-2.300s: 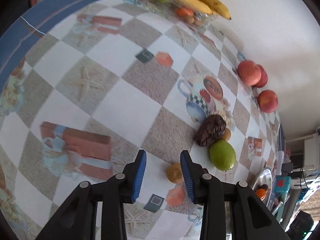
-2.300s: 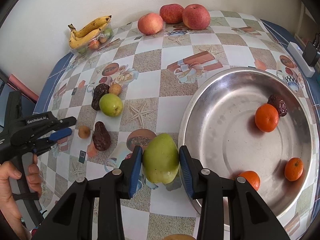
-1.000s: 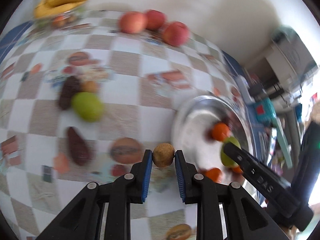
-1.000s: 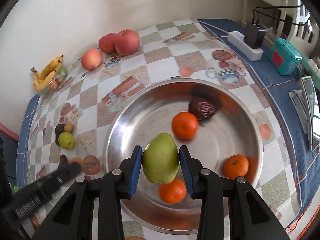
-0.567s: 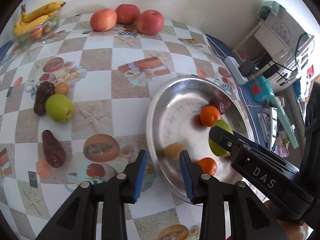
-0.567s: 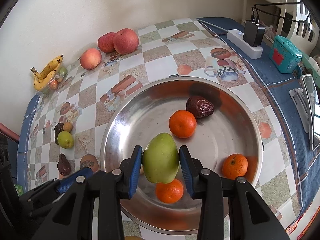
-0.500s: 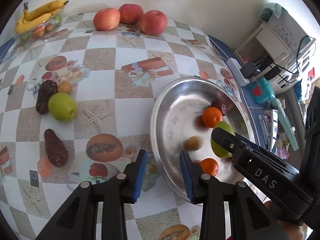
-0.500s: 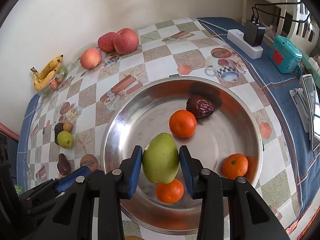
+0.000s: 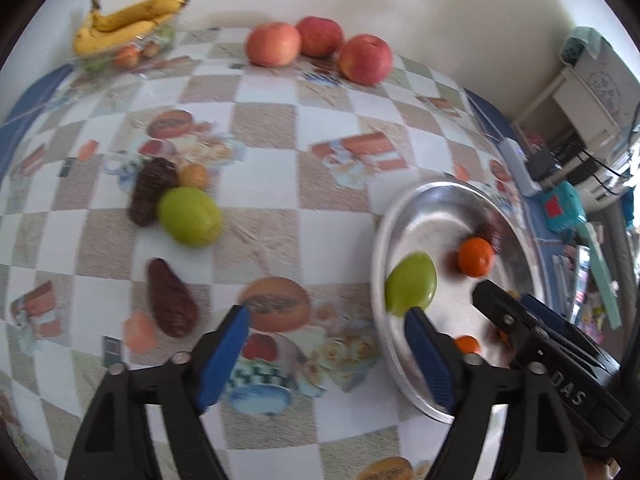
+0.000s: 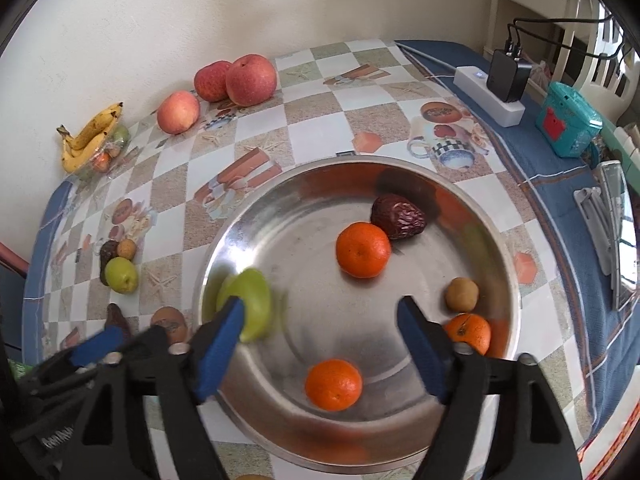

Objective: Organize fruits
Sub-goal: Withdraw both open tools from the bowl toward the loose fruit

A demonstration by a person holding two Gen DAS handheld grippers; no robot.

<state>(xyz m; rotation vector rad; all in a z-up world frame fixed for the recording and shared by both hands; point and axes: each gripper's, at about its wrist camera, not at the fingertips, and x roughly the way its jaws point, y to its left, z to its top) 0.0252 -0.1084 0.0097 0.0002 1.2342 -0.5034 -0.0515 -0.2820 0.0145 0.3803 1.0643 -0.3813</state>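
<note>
Both the left gripper (image 9: 326,330) and right gripper (image 10: 320,320) gape empty over the round steel basin (image 10: 506,264), which holds three oranges (image 10: 363,250), a wrinkled date (image 10: 398,216), a small brown fruit (image 10: 462,294) and a blurred green pear (image 10: 246,298) by its left rim.

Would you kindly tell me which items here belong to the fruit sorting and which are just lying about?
Job: metal bowl, green fruit, oranges, dates, apples, bananas.
Lying about: power strip, teal box.
</note>
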